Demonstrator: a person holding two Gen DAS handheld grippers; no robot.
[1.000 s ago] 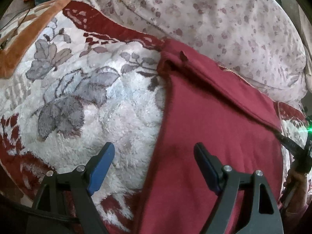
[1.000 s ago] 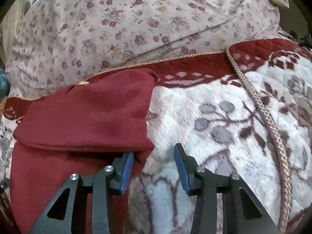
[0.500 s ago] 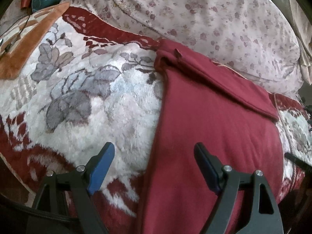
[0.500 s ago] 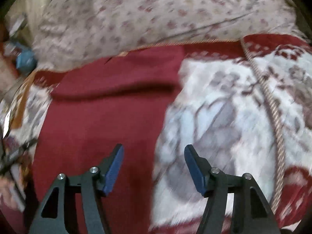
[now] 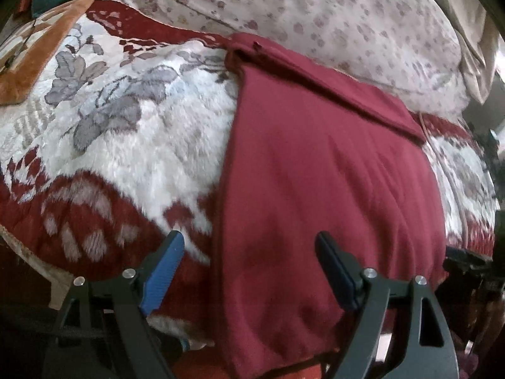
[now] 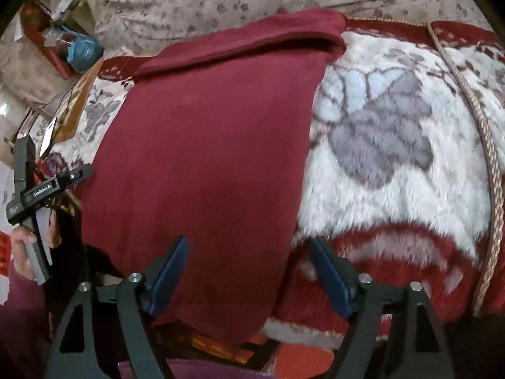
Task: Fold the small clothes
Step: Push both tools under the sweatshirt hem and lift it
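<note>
A dark red garment (image 5: 331,173) lies flat on a fleece blanket, its far edge folded over in a band (image 6: 240,47) and its near end hanging over the bed's edge. My left gripper (image 5: 249,246) is open above the garment's near left edge, gripping nothing. My right gripper (image 6: 249,246) hovers over the near right edge (image 6: 293,208). Its jaws are opening, and the cloth lies below them untouched by the pads. A hand (image 6: 22,246) holds the left gripper's handle at the left of the right wrist view.
The white and red fleece blanket (image 5: 142,145) with grey flowers covers the bed. A floral quilt (image 5: 315,15) is bunched along the back. A braided cord trim (image 6: 486,145) runs down the right. An orange cloth (image 5: 34,63) and a blue bag (image 6: 83,52) lie at the left.
The right gripper's jaws widened and it drew back from the folded band to the garment's near end. The left gripper also drew back toward the bed's edge, still open.
</note>
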